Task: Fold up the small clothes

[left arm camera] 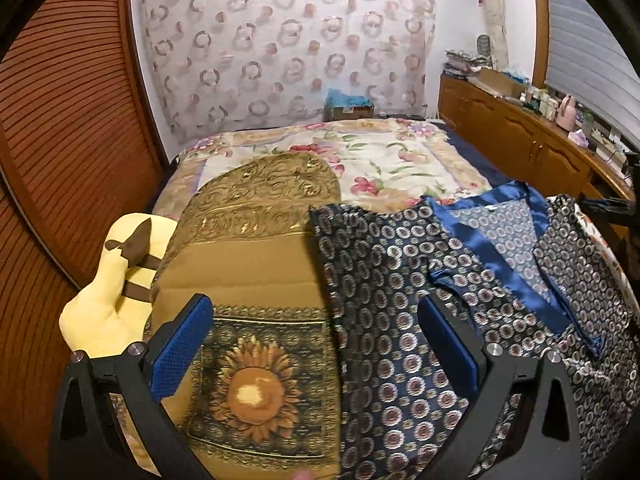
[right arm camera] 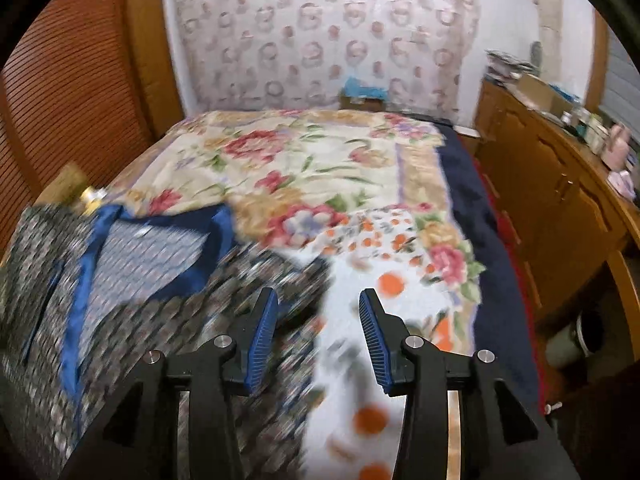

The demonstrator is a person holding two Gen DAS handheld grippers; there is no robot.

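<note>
Black left gripper (left arm camera: 316, 344) w/ blue pads gapes wide, holding nothing, over sunflower-print brown cushion (left arm camera: 256, 320) & navy circle-print satin-trimmed garment (left arm camera: 432, 280) spread on floral-quilt bed (left arm camera: 392, 160). Right gripper (right arm camera: 318, 336) approx half open, empty, at garment's edge; that view badly blurred. Wooden cabinet (left arm camera: 520, 136) on the right, patterned curtain (left arm camera: 280, 40) behind.

One navy ring-patterned garment (left arm camera: 400, 300) with blue satin trim. One gold sunflower cushion (left arm camera: 248, 320). One yellow plush toy (left arm camera: 116, 280). One floral bedspread (right arm camera: 304, 160) on one bed. One orange-dotted white cloth (right arm camera: 360, 320). Two grippers: left (left arm camera: 316, 356), right (right arm camera: 318, 340).
</note>
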